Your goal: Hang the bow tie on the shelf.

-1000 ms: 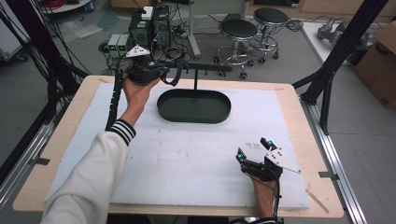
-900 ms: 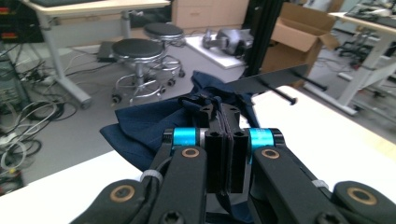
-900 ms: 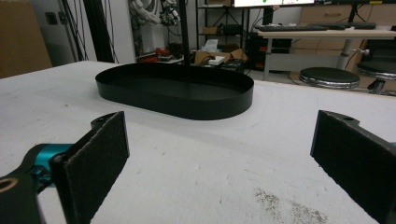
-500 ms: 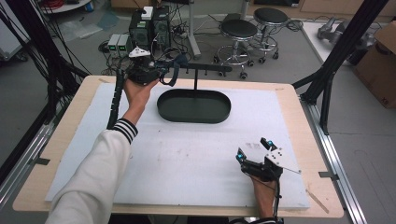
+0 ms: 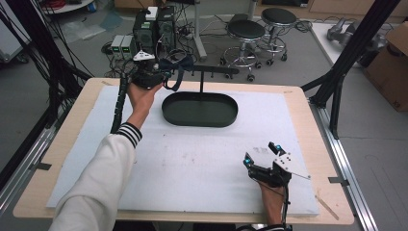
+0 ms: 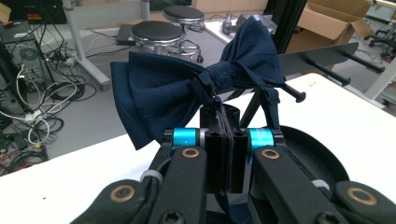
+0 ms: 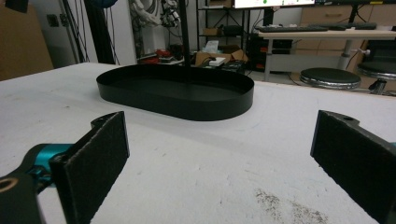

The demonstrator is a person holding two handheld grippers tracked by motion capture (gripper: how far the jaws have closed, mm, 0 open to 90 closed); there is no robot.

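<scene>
Navy fabric bow tie (image 6: pixel 187 88), wings spread sideways, strap partly hidden, is pinched by the left gripper (image 6: pixel 223 140) fingers; right gripper (image 7: pixel 219 158) fingers gape.

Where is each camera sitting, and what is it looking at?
High view: above the person's side, looking forward and down on the table; both forearms, the left tool and the right tool show.
Left gripper view: rides the left tool, looking along its jaws shut on the navy bow tie beside the rack's pegs.
Right gripper view: rides the right tool, low over the table, jaws wide apart, facing the black tray.
All three views share the tray.
</scene>
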